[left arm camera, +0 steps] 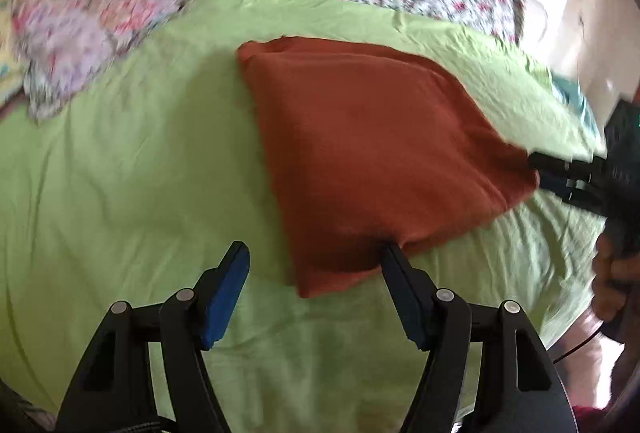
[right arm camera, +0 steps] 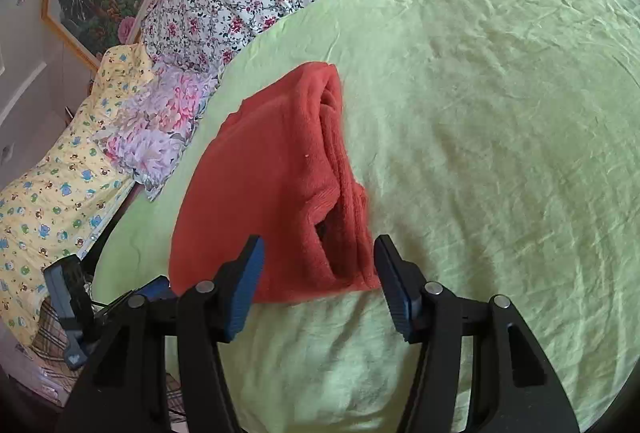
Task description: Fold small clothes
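Two grippers, left gripper (left arm camera: 314, 261) and right gripper (right arm camera: 318, 257), hold fingers apart, gripping nothing, at the folded rust-red garment (left arm camera: 368, 161) mid-frame on the green sheet (left arm camera: 120, 173); next, press edges flat.

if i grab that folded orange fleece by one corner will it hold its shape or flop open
Probably flop: the orange fleece is soft, thick cloth, and its stacked layers gape loosely along the right edge, with nothing pinning them. It looks light for its bulk. Pushed, it would likely drag and bunch on the wrinkled green sheet rather than slide.
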The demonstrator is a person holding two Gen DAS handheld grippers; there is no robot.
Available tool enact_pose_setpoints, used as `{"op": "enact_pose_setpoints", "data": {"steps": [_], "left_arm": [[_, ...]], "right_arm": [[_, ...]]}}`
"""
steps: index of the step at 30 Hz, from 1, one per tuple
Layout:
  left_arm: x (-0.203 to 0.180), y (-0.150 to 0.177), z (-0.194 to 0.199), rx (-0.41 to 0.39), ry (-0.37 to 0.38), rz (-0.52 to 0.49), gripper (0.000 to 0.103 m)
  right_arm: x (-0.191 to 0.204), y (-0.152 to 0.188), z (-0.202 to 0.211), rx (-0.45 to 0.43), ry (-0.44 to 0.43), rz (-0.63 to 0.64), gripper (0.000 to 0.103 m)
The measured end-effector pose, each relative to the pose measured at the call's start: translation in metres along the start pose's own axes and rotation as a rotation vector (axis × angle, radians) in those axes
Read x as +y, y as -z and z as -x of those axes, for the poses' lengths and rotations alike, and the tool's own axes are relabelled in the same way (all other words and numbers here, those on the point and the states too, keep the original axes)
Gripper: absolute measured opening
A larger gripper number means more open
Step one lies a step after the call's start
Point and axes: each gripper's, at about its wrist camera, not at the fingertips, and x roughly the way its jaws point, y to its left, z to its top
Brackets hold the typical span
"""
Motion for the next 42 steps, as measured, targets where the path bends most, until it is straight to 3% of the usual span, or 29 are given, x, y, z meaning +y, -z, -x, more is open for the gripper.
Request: {"op": "enact_pose_setpoints", "data": {"steps": [3, 6, 7, 8, 9, 10, 11, 13, 16, 22, 29, 33, 37, 40, 42], "left_arm": [[-0.009, 0.006, -0.002, 0.004, -0.015, -0.05, 0.07], [-0.005, 0.005, -0.005, -0.008, -0.062, -0.027, 0.068], [-0.001, 0.004, -0.008, -0.011, -0.06, -0.003, 0.057], [0.001, 0.002, -0.011, 0.001, -0.05, 0.019, 0.039], [0.003, -0.001, -0.014, 0.013, -0.034, 0.027, 0.031], [0.001, -0.003, -0.016, 0.017, -0.031, 0.026, 0.025], [-0.004, -0.003, -0.013, 0.007, -0.061, 0.007, 0.021], [-0.008, -0.004, -0.009, 0.002, -0.085, -0.015, 0.016], [-0.001, -0.001, -0.011, 0.024, -0.058, 0.011, 0.014], [0.003, 0.008, -0.02, 0.046, -0.047, 0.022, 0.013], [0.008, 0.011, -0.011, 0.072, 0.018, 0.01, 0.014], [0.019, 0.01, 0.013, 0.063, 0.109, 0.059, 0.017], [0.016, -0.012, 0.035, -0.017, 0.204, 0.085, 0.017], [0.004, -0.029, 0.031, -0.046, 0.257, 0.086, 0.017], [-0.007, -0.037, 0.016, -0.04, 0.282, 0.061, 0.018]], "right_arm": [[0.003, 0.002, 0.002, -0.007, -0.01, 0.004, 0.058], [0.005, 0.004, 0.0, -0.002, -0.018, 0.009, 0.056], [0.006, 0.005, -0.002, 0.008, -0.021, 0.009, 0.053], [0.006, 0.006, -0.005, 0.014, -0.017, 0.008, 0.047], [0.006, 0.007, -0.009, 0.022, -0.016, 0.007, 0.041], [0.005, 0.007, -0.012, 0.036, -0.017, 0.005, 0.019], [0.004, 0.007, -0.014, 0.046, -0.019, 0.0, 0.008], [0.008, 0.003, 0.0, -0.006, -0.04, 0.002, 0.008], [0.012, -0.006, 0.019, -0.055, -0.034, 0.03, 0.007], [-0.005, 0.009, -0.02, 0.062, 0.137, 0.099, 0.007], [-0.004, 0.009, -0.015, 0.086, 0.158, 0.104, 0.011], [-0.004, 0.005, 0.009, 0.053, 0.118, 0.037, 0.013], [0.022, -0.007, 0.029, -0.033, 0.031, 0.078, 0.013], [0.041, -0.017, 0.016, -0.022, -0.04, 0.102, 0.013], [0.048, -0.022, 0.001, -0.008, -0.023, 0.136, 0.013]]}}
